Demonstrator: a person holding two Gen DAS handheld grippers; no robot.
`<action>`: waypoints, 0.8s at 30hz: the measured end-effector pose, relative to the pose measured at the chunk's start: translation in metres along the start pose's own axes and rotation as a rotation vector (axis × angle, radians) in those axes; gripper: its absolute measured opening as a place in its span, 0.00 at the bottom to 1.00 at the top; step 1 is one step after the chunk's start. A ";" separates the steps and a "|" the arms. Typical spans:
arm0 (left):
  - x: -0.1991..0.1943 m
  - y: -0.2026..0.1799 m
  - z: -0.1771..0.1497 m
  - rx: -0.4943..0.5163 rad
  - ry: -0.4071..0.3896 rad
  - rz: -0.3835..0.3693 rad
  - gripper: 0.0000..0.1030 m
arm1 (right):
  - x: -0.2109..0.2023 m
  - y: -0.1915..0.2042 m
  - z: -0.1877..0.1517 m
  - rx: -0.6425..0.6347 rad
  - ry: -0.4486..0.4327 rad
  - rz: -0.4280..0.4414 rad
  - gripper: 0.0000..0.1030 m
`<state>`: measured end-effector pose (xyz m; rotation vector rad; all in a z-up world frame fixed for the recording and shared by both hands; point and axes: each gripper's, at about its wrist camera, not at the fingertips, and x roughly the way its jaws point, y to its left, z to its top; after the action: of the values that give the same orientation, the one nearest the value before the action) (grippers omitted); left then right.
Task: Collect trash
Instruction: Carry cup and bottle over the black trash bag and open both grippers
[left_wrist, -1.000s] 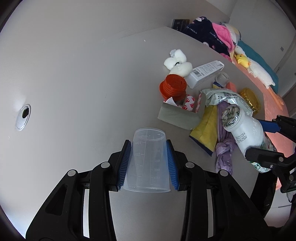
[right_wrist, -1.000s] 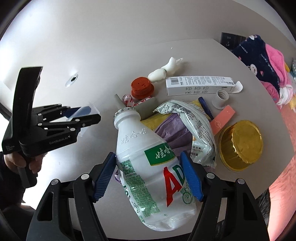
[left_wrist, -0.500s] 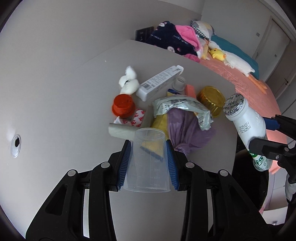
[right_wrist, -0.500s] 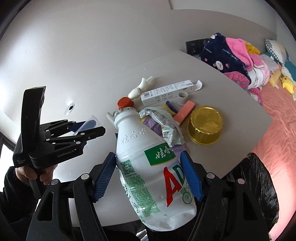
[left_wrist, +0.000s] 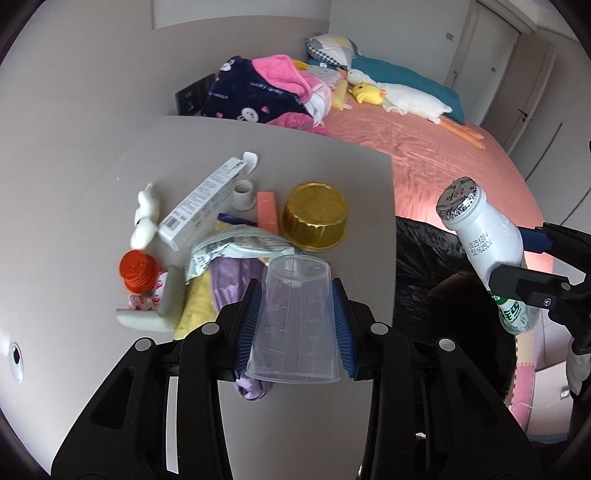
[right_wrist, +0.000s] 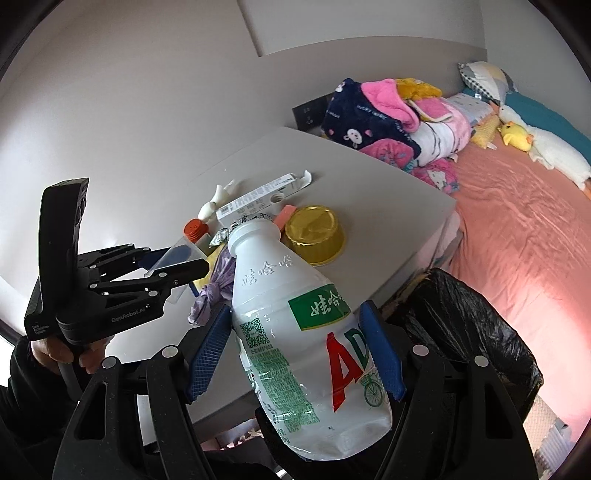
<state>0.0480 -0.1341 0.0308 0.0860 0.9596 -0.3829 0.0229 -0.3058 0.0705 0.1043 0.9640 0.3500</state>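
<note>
We grip a clear cup (left_wrist: 293, 317) in our left tool (left_wrist: 294, 319) and a white bottle (right_wrist: 299, 332) in our right tool (right_wrist: 295, 354), above the worktop (left_wrist: 74, 240) edge; bin bag (right_wrist: 465, 325) at four o'clock.

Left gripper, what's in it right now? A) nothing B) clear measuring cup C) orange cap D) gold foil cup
B: the left gripper has its blue fingers pressed on both sides of the clear measuring cup, held upside down above the table.
</note>
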 end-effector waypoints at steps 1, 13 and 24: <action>0.001 -0.006 0.001 0.013 -0.001 -0.011 0.36 | -0.004 -0.005 -0.002 0.012 -0.006 -0.008 0.70; 0.010 -0.075 0.012 0.146 -0.004 -0.108 0.36 | -0.047 -0.054 -0.028 0.125 -0.065 -0.103 0.70; 0.020 -0.129 0.009 0.237 0.060 -0.252 0.94 | -0.081 -0.106 -0.051 0.292 -0.133 -0.147 0.77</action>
<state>0.0196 -0.2623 0.0322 0.1940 0.9838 -0.7293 -0.0351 -0.4360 0.0793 0.3174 0.8806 0.0644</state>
